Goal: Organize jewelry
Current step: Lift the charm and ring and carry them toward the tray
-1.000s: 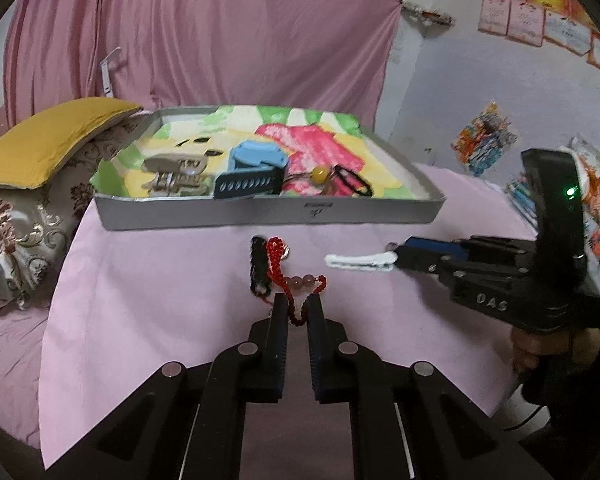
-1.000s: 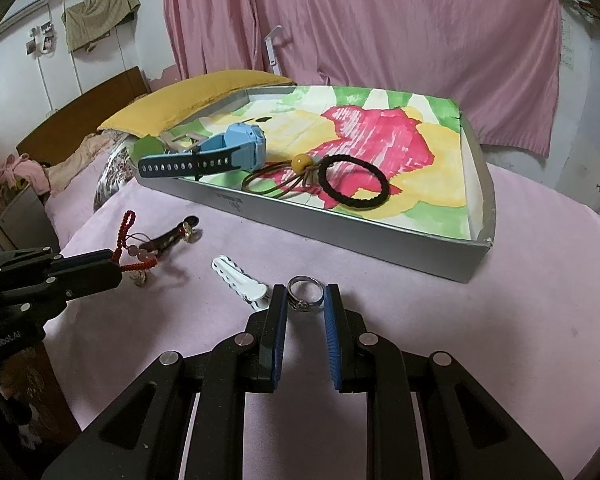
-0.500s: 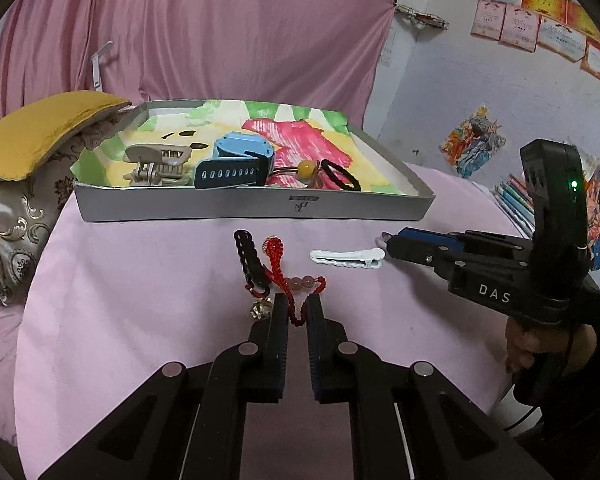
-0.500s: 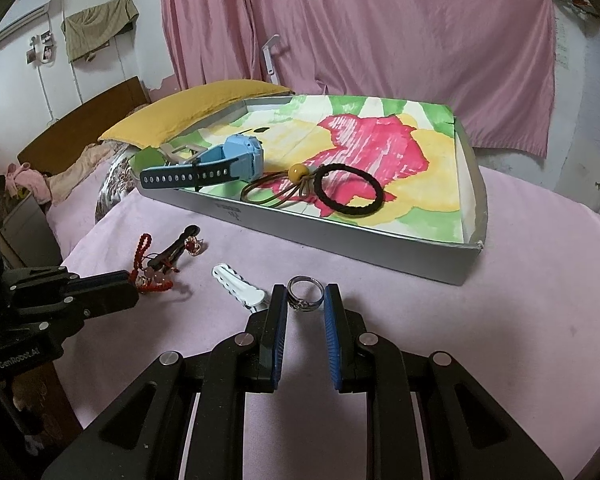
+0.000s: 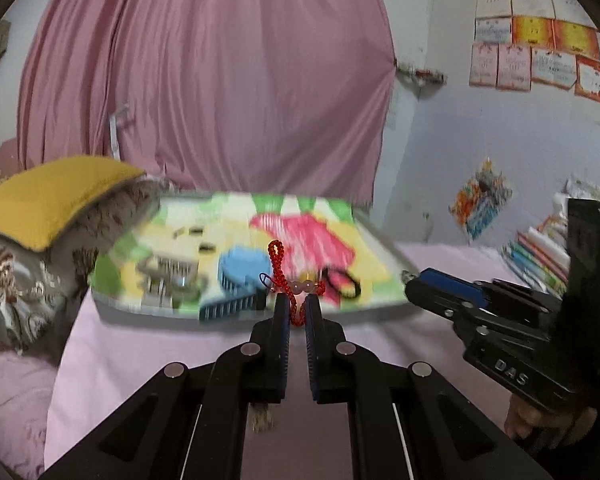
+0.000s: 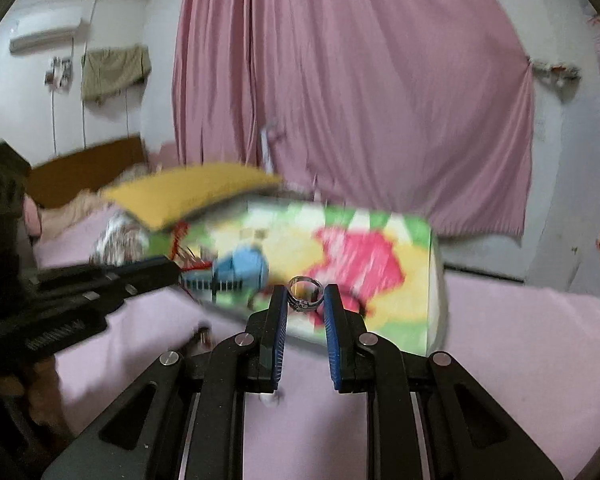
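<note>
Now two claws grip one bracelet [image 5: 290,286], one ring [image 6: 305,299].

A red beaded cord [image 5: 281,276] and a silver ring [image 6: 305,298] are each held above the blurred tray [image 5: 384,294].

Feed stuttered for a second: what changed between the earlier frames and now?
Both loads left the table: the left gripper raised the red beaded cord, the right gripper raised the silver ring, and both moved toward the tray. Grips unchanged; the blue watch stays in the tray.
</note>
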Available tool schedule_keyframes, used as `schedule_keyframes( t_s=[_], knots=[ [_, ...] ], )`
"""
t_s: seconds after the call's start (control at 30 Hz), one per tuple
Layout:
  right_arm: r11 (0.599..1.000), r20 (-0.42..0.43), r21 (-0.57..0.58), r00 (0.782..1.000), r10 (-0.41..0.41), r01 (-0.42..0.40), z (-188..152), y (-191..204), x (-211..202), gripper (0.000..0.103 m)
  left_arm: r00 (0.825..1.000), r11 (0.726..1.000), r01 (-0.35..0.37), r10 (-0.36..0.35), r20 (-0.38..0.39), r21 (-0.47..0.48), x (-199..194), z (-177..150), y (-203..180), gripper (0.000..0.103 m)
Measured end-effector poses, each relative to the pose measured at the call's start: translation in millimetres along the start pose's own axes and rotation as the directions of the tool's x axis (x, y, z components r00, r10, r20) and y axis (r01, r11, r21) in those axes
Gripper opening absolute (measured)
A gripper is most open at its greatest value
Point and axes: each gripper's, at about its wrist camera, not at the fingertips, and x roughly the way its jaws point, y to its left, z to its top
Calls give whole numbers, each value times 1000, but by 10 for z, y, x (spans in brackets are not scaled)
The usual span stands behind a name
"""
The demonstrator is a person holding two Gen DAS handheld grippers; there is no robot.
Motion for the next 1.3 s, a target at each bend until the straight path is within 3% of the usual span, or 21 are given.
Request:
schedule_keyframes(
  t_s=[0.13, 0.27, 0.37, 0.53, 0.7, 0.9, 0.97, 1.1, 1.3],
  knots=[
    [999, 129, 16, 991, -33, 31, 131, -42, -43, 16, 997, 1000, 0, 0, 79, -3, 78, 167, -14, 7],
    [998, 252, 45, 966, -64, 54, 225, -118, -24, 16, 984, 1000, -4, 2, 176, 12, 151, 321, -33, 7],
    [996, 276, 53, 957, -83, 71, 283, -147, 44, 16, 973, 1000, -2, 1, 230, 5, 220, 415, -40, 7],
    [994, 279, 58, 955, -102, 89, 344, -157, 168, 16, 972, 1000, -5, 1, 234, 16, 378, 500, -76, 7],
    [993, 212, 75, 971, -108, 95, 361, -172, 355, 16, 982, 1000, -5, 3, 186, 14, 560, 508, -102, 7],
    [983, 5, 170, 998, -69, 68, 294, -410, 666, 16, 1000, 1000, 7, -7, -22, 21, 863, 498, -115, 7],
    [982, -50, 176, 997, -54, 62, 256, -466, 702, 16, 994, 999, 51, -51, -94, 4, 931, 474, -124, 7],
    [988, -126, 139, 991, -52, 69, 189, -498, 704, 16, 986, 998, 63, -60, -158, 17, 989, 426, -190, 7],
    [987, -220, 153, 975, -23, 57, 69, -618, 796, 16, 970, 998, 38, -26, -240, 46, 1095, 355, -270, 7]
  ],
)
